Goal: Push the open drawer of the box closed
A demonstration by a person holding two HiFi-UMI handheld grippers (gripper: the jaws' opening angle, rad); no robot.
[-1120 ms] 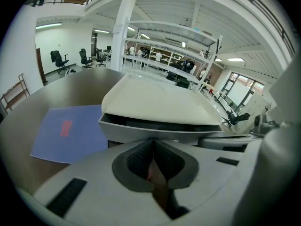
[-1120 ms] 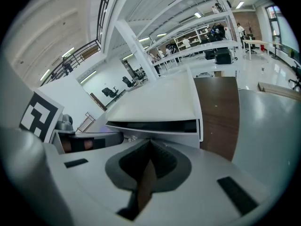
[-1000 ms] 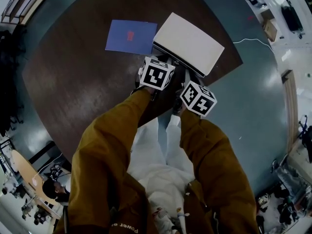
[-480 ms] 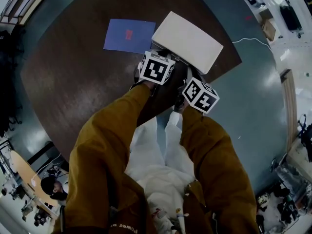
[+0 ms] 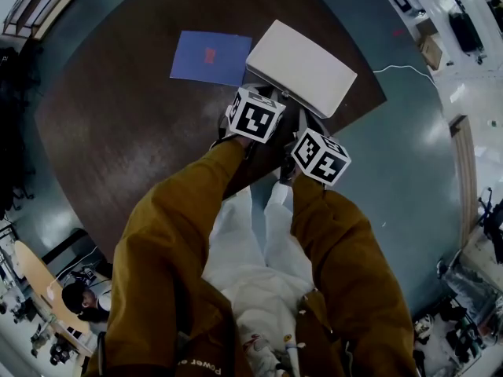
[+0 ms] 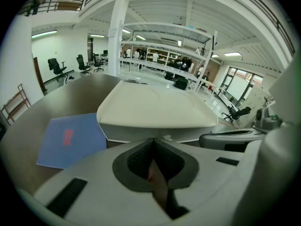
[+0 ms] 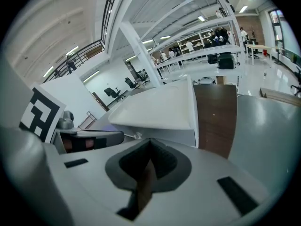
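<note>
Facing the near side of the white box (image 5: 301, 67), both tools sit close together at the edge of the dark round bench (image 5: 118, 132) closest to the person. The left hand-held gripper (image 6: 153, 142) has its jaws pressed together with nothing between them, and its tip is aimed at the box's front. The drawer front (image 6: 131, 133) shows there as a pale band under the overhanging top. It lies just ahead of the closed jaws, but whether they touch it cannot be made out, nor whether any gap is left around the drawer. The right hand-held gripper (image 7: 150, 142) is just right of the left one. Its jaws are also together and empty, and it points at the same front, nearer the box's right corner.

A blue sheet (image 5: 211, 57) with a small red mark lies flat on the bench just left of the box, its edge next to the box's left corner. Mustard-brown sleeves (image 5: 181, 234) reach from the person toward the box.
</note>
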